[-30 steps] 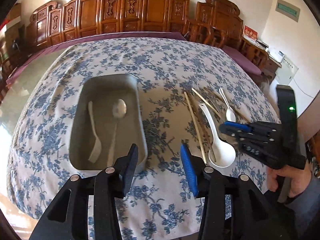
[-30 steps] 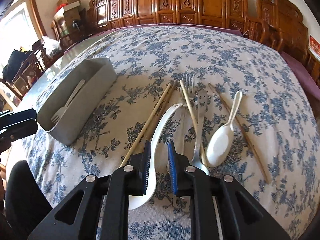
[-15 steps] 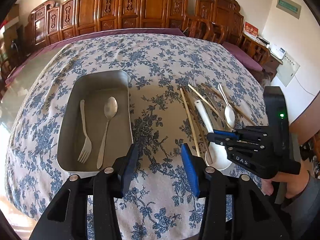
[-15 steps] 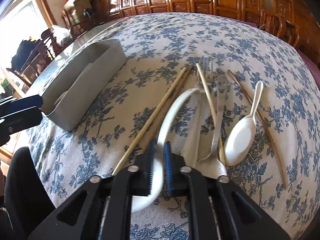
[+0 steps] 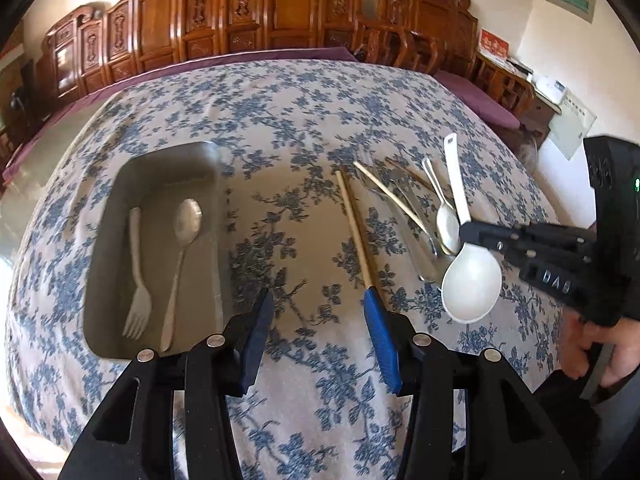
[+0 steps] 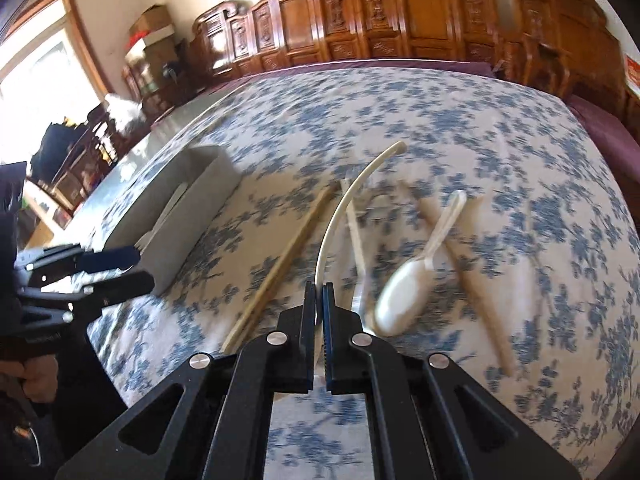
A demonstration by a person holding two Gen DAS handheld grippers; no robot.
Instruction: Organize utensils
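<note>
My right gripper (image 6: 319, 294) is shut on the large white ladle spoon (image 5: 471, 282) and holds it lifted above the cloth, handle pointing away; its curved handle (image 6: 352, 196) shows in the right wrist view. The right gripper also shows in the left wrist view (image 5: 466, 230). My left gripper (image 5: 318, 308) is open and empty, hovering to the right of the grey tray (image 5: 212, 216). The tray holds a white fork (image 5: 136, 276) and a metal spoon (image 5: 182, 256). Chopsticks (image 5: 354, 228), a small white spoon (image 6: 404, 296) and metal cutlery lie on the cloth.
The table carries a blue-flowered cloth (image 5: 280, 120). Carved wooden chairs (image 5: 280, 12) ring its far side. The tray (image 6: 188, 216) sits at the left in the right wrist view, with my left gripper (image 6: 120, 268) in front of it.
My right gripper has closed on the large white spoon and lifted it off the cloth. The left gripper has drawn back and shifted right of the tray, still open.
</note>
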